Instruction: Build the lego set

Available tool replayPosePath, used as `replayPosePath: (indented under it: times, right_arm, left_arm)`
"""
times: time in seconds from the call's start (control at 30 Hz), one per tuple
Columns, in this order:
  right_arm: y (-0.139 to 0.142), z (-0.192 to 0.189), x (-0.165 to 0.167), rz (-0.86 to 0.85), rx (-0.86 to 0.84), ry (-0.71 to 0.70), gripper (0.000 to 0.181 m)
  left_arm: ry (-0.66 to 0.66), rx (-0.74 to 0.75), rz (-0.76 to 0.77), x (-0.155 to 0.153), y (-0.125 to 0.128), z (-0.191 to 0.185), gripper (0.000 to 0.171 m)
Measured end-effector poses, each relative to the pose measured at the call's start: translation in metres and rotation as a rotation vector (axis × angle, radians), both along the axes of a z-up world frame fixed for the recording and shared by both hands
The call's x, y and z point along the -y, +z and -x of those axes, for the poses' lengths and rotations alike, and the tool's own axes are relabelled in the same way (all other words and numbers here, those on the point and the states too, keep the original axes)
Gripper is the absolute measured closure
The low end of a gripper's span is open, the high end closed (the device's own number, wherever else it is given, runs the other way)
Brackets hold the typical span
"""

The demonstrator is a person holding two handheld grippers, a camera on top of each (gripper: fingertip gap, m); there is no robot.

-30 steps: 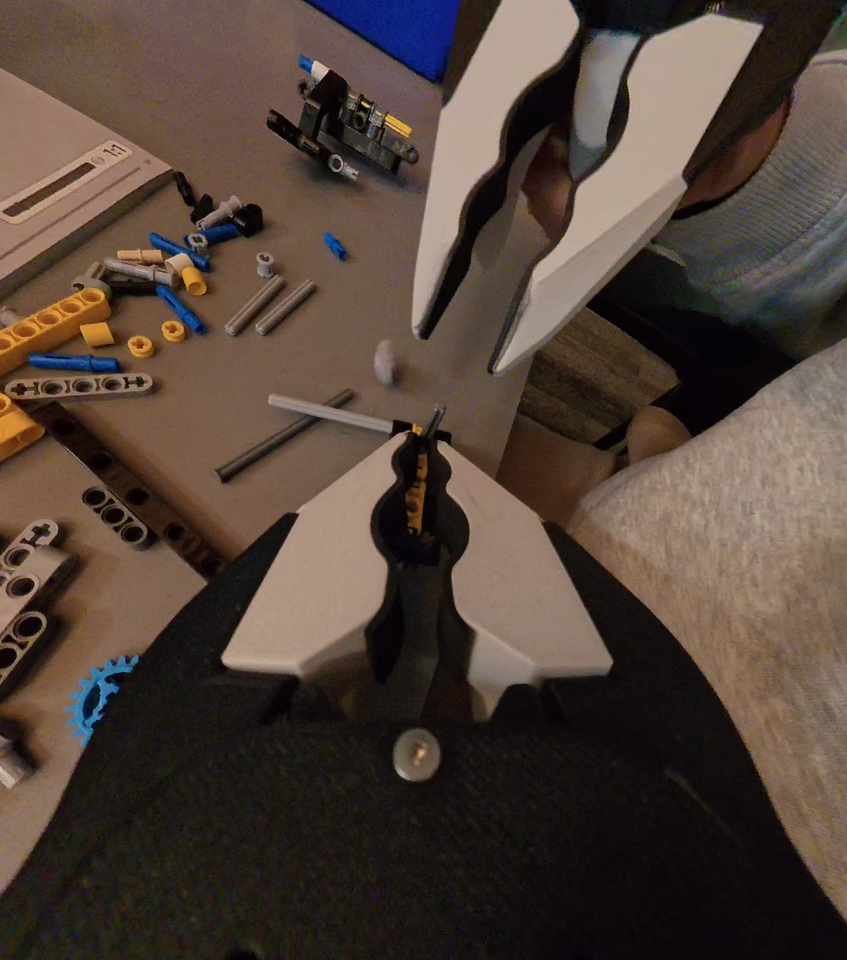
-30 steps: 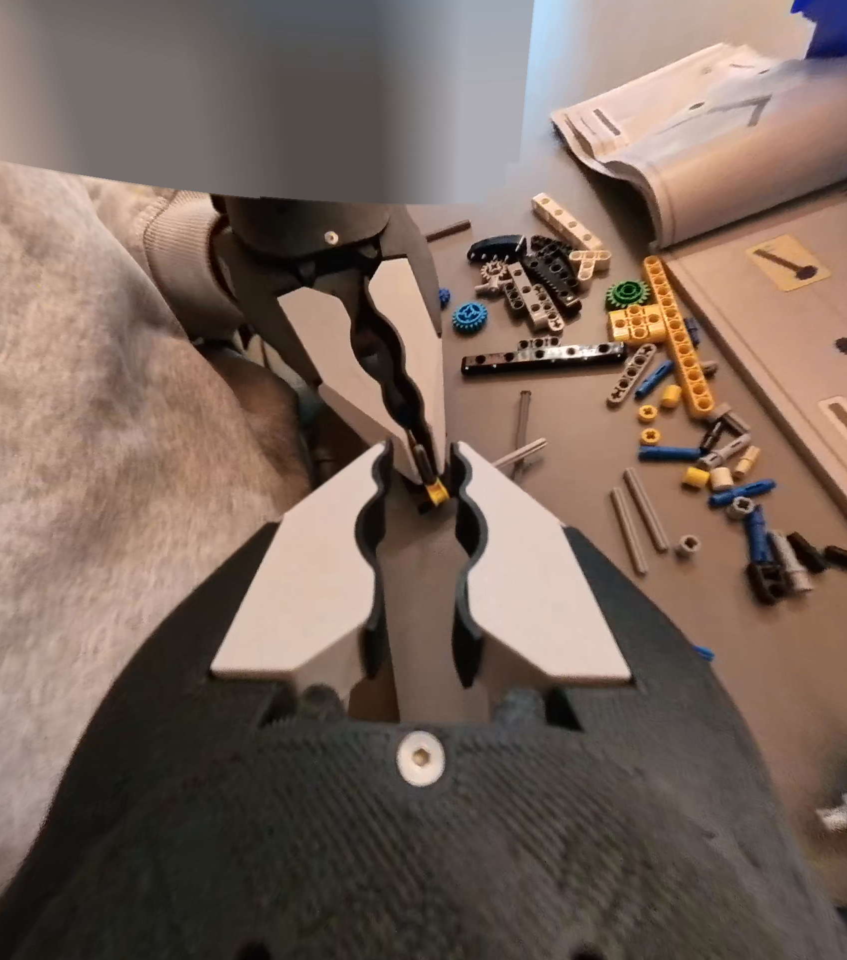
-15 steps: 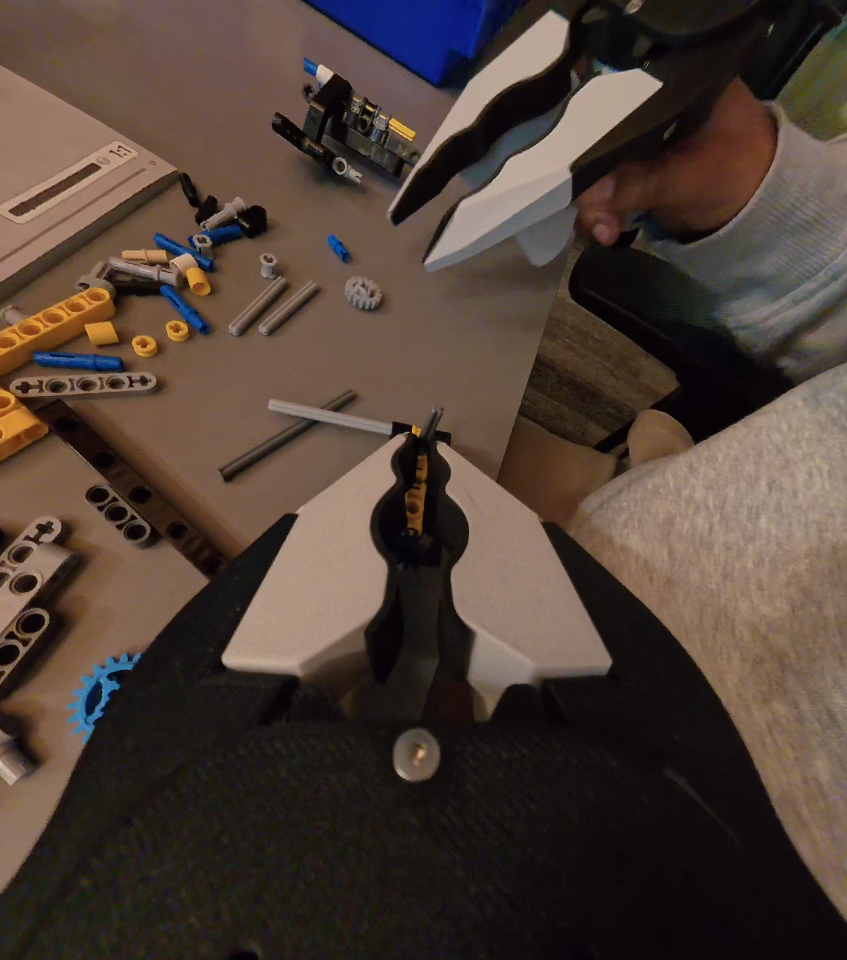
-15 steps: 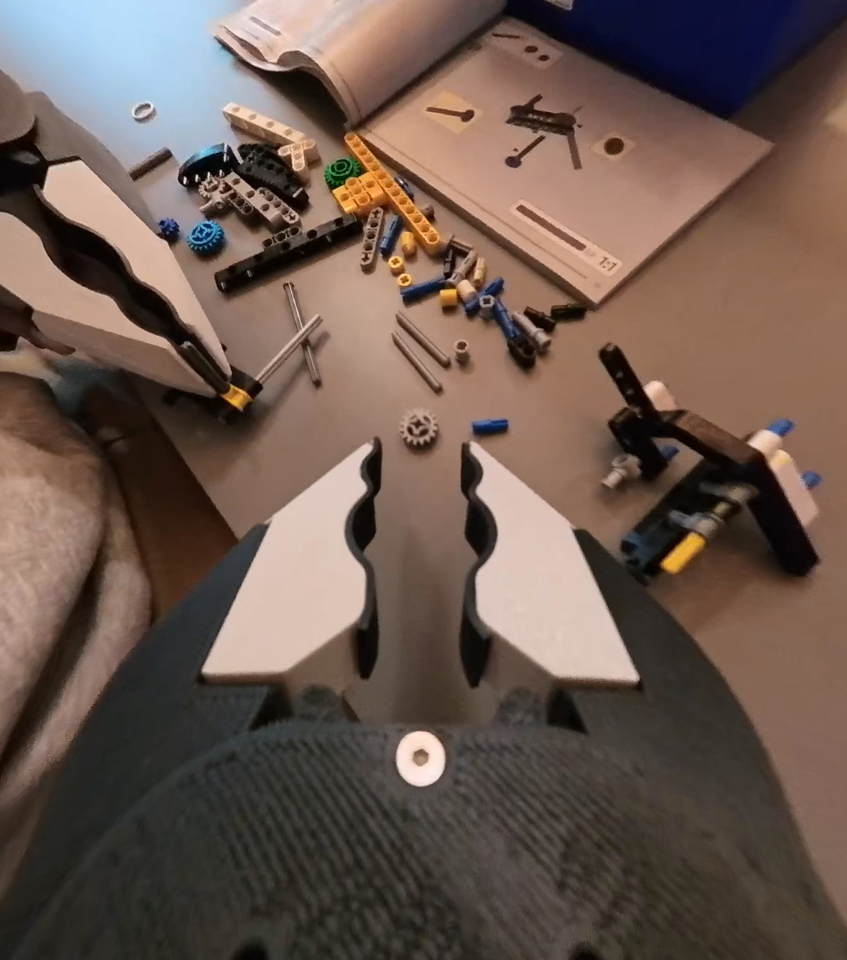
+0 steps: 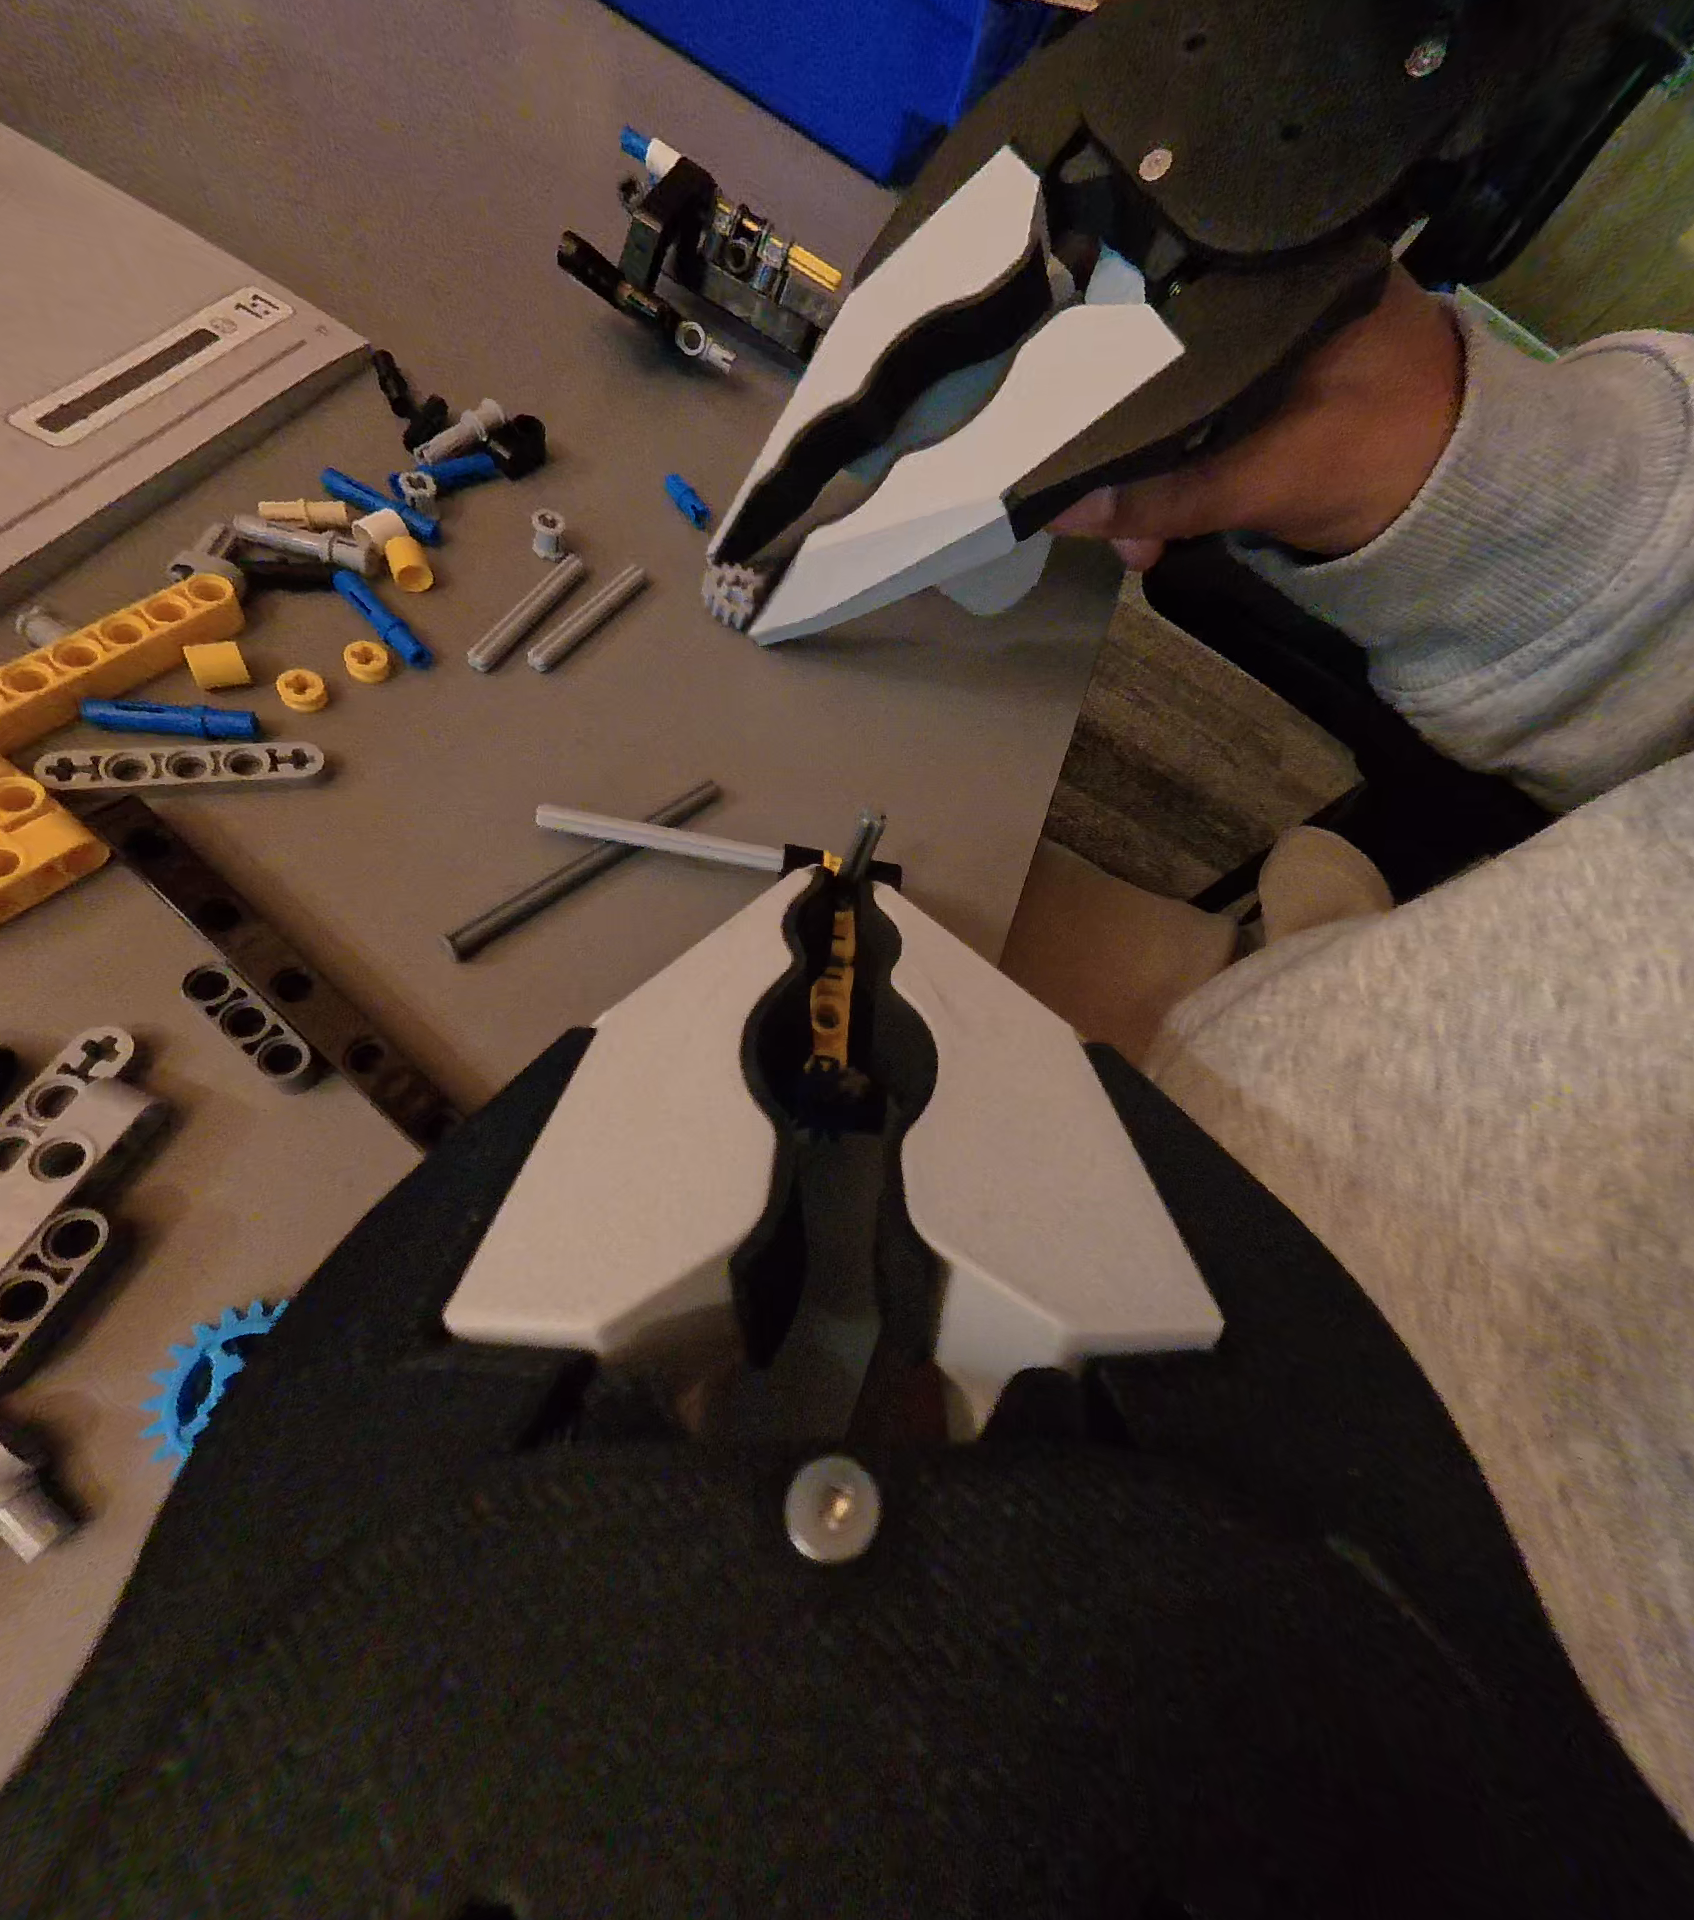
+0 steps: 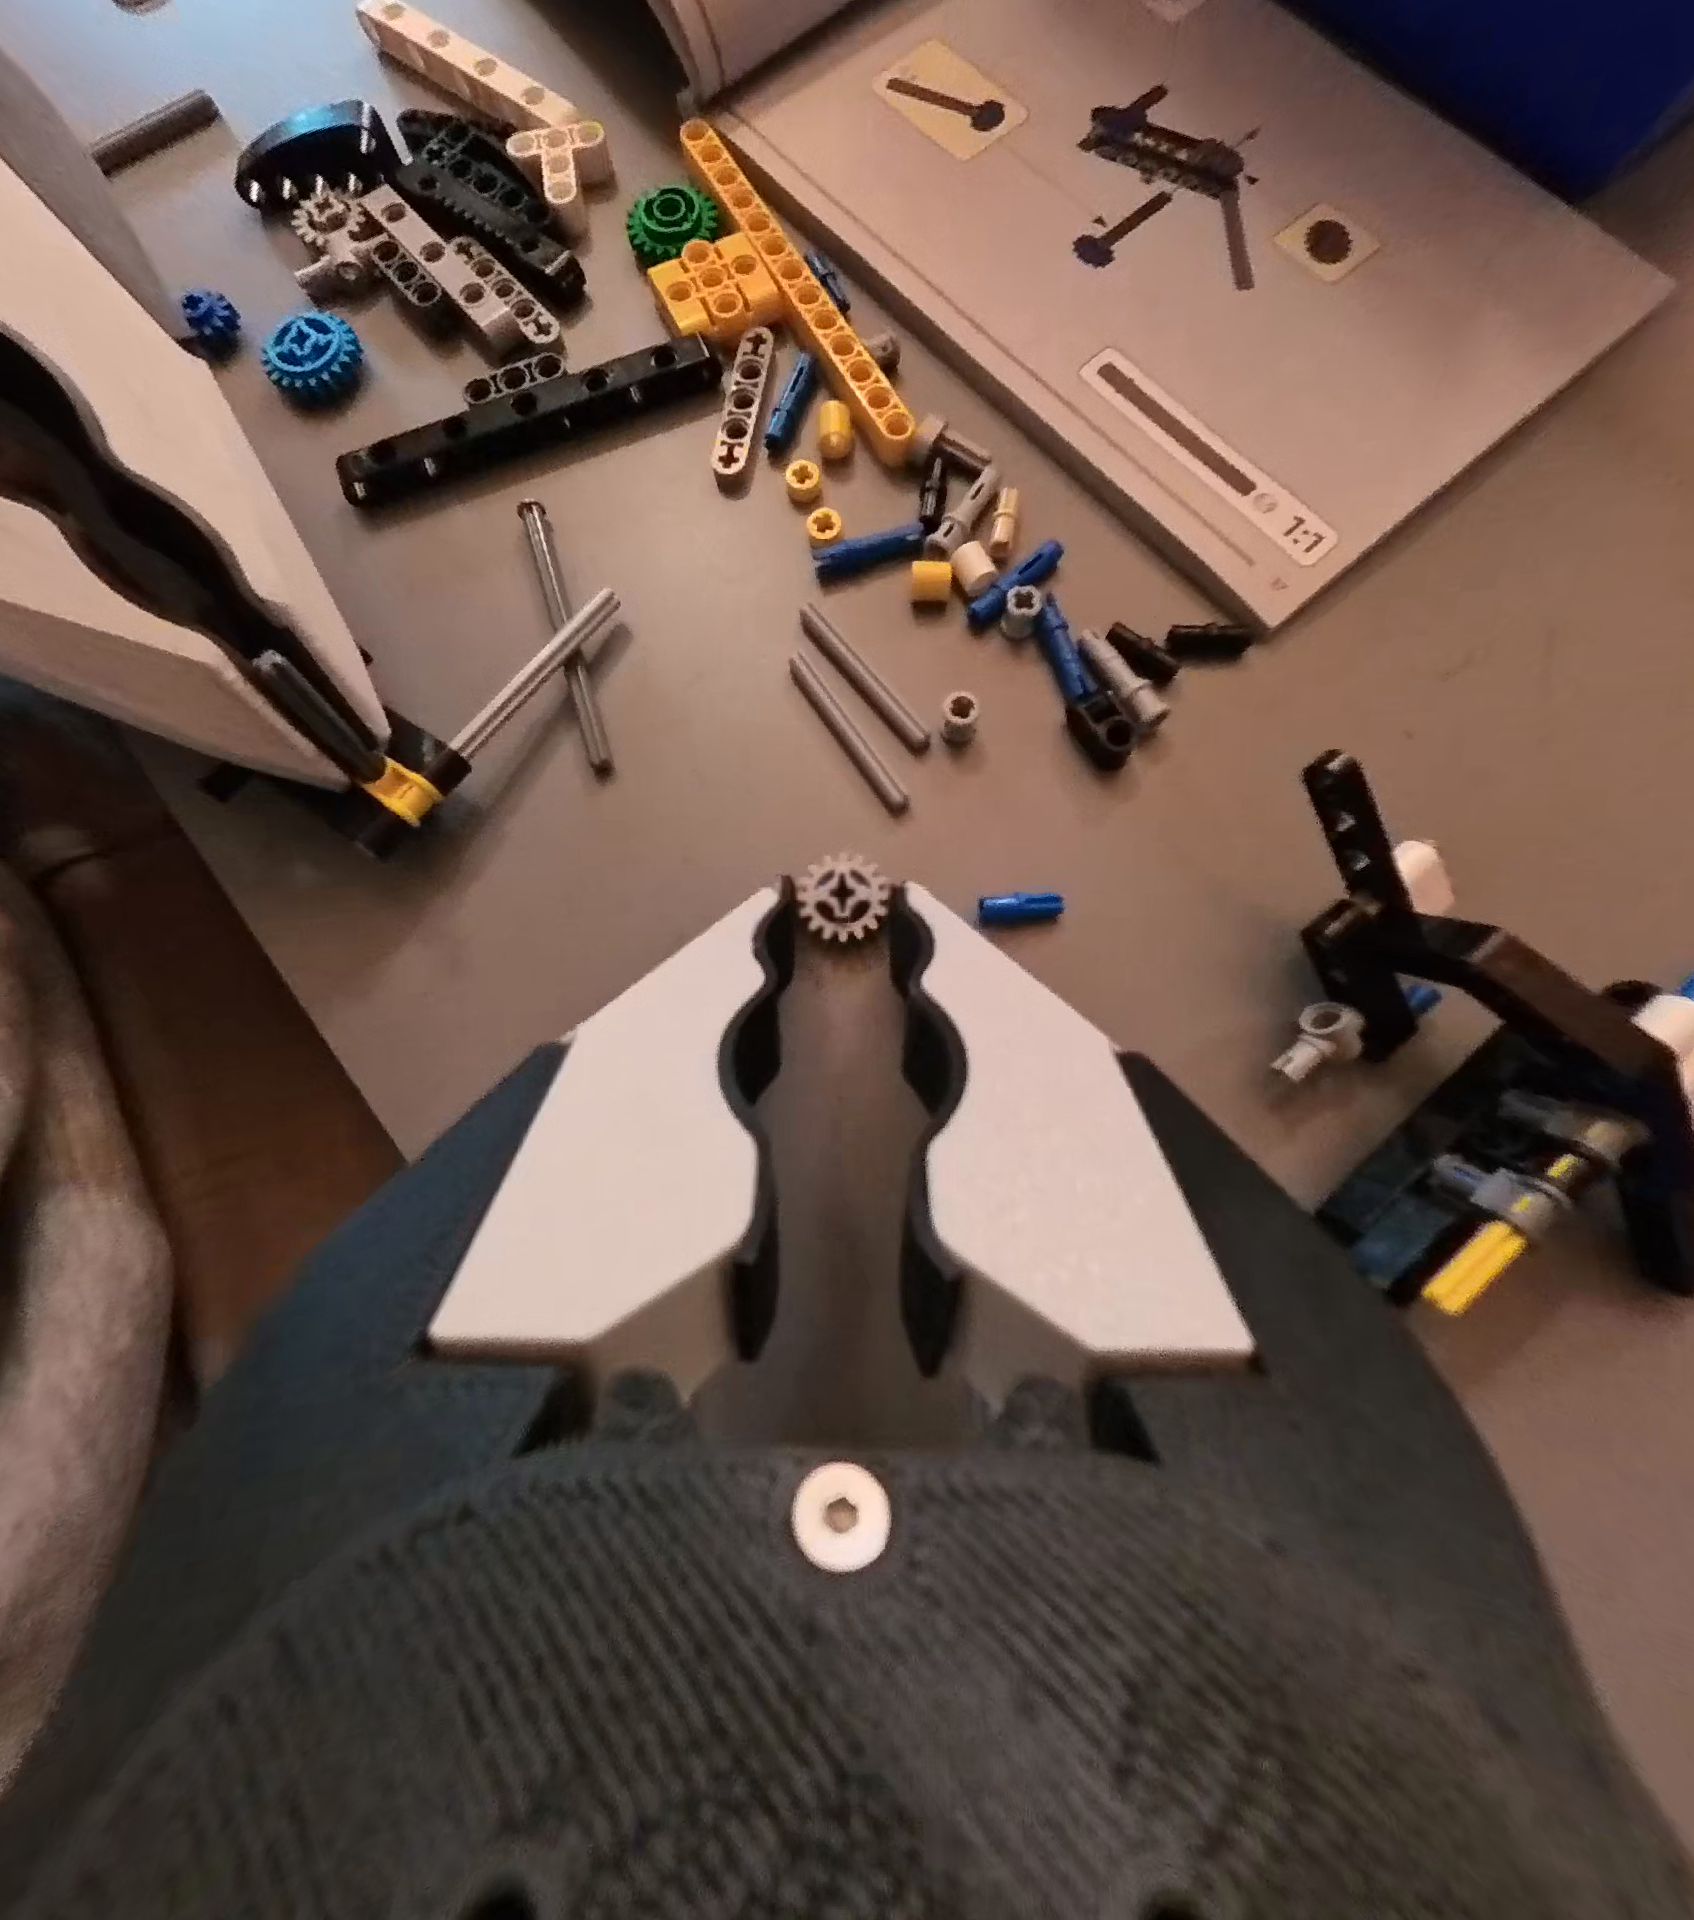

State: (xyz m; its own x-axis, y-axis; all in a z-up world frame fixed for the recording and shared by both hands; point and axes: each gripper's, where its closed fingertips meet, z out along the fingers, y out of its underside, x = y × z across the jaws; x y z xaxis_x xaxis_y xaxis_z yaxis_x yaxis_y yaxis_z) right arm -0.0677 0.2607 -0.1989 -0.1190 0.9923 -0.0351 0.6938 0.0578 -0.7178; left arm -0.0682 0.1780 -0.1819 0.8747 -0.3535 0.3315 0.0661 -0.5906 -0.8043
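Note:
My left gripper [image 5: 843,878] is shut on a small yellow and black piece [image 5: 835,977] with a light grey axle [image 5: 656,836] sticking out to the left, held over the table's near edge. It also shows in the right wrist view [image 6: 375,764], with the yellow piece [image 6: 403,795] at its tips. My right gripper [image 6: 841,894] is down on the table, and its tips close on a small grey gear [image 6: 841,902]. In the left wrist view the right gripper [image 5: 744,613] points down with the gear [image 5: 727,597] at its tips.
A part-built black assembly [image 6: 1508,1091] stands to the right. An open instruction booklet [image 6: 1186,312] lies at the back. Loose parts lie between: a yellow beam [image 6: 801,301], a black beam [image 6: 531,421], two grey axles [image 6: 858,707], a blue pin [image 6: 1019,907], blue and green gears. Some 9 centimetres of space lies between my two pairs of fingers.
My right gripper left the left gripper's piece, swung out over the table, dropped onto the grey gear and closed on it. My left gripper has stayed put.

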Motion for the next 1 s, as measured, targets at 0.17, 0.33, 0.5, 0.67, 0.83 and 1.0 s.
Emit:
replayPosePath:
  times: [0.17, 0.33, 0.5, 0.67, 0.83, 1.0]
  right_arm:
    - [0.009, 0.001, 0.008, 0.012, -0.026, 0.044, 0.166]
    - [0.050, 0.007, 0.050, 0.078, -0.091, 0.137, 0.166]
    - [0.050, 0.011, 0.081, 0.087, -0.058, 0.195, 0.167]
    - [0.045, 0.014, 0.087, 0.129, -0.040, 0.174, 0.167]
    - [0.045, 0.013, 0.089, 0.110, -0.007, 0.149, 0.166]
    - [0.044, 0.014, 0.089, 0.087, 0.020, 0.160, 0.167]
  left_arm:
    - [0.000, 0.001, 0.000, 0.000, 0.000, 0.000, 0.169]
    - [0.006, -0.005, -0.003, 0.000, 0.000, 0.001, 0.169]
    - [0.005, -0.014, -0.008, 0.000, 0.000, 0.000, 0.169]
    - [0.005, -0.030, -0.017, 0.000, 0.000, 0.000, 0.169]
    - [0.003, -0.030, -0.016, 0.000, -0.001, 0.000, 0.169]
    - [0.002, -0.026, -0.015, 0.000, -0.001, 0.000, 0.169]
